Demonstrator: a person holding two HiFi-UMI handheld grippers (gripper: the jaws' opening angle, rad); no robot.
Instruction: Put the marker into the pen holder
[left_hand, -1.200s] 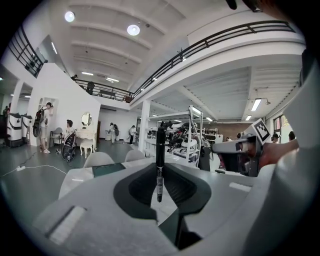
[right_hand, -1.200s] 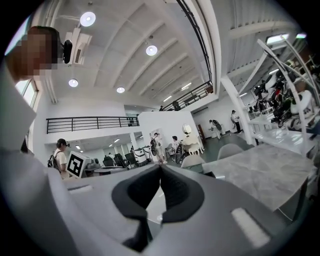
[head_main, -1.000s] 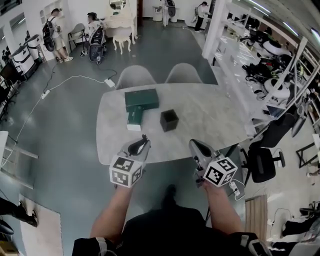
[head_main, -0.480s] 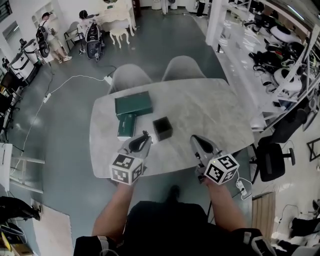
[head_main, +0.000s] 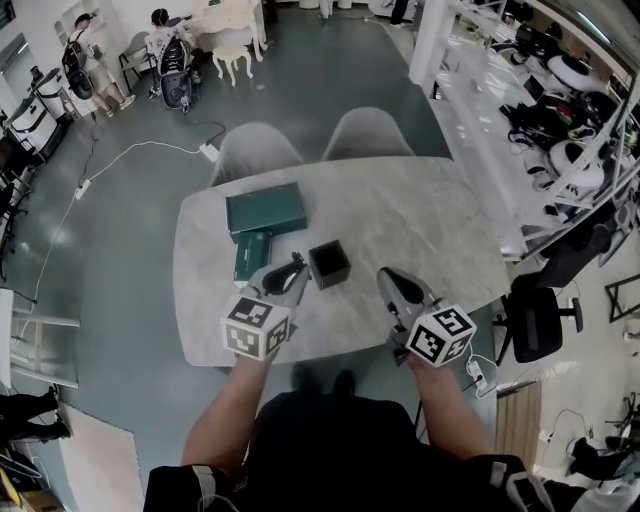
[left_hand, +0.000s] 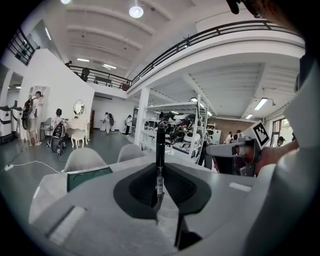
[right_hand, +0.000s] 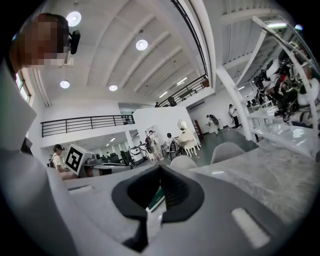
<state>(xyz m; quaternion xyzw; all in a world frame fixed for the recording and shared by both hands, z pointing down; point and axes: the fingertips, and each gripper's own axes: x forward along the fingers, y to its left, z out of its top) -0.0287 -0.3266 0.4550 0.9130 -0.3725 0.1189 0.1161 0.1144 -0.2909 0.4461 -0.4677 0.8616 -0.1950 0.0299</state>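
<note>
A black marker stands upright, and my left gripper is shut on its lower end. In the head view the left gripper hovers over the table's near edge, just left of the pen holder, a small open black cube on the grey marble table. My right gripper hangs to the right of the holder, a little nearer to me. Its jaws meet at the tips with nothing between them. The gripper's body hides the holder in the left gripper view.
A large green box and a smaller green box lie on the table, left of and behind the holder. Two grey chairs stand at the far side. Shelving and a black office chair are on the right. People stand far off.
Both grippers have come forward from in front of the table to over its near edge. The left one with the marker now sits close beside the pen holder.
</note>
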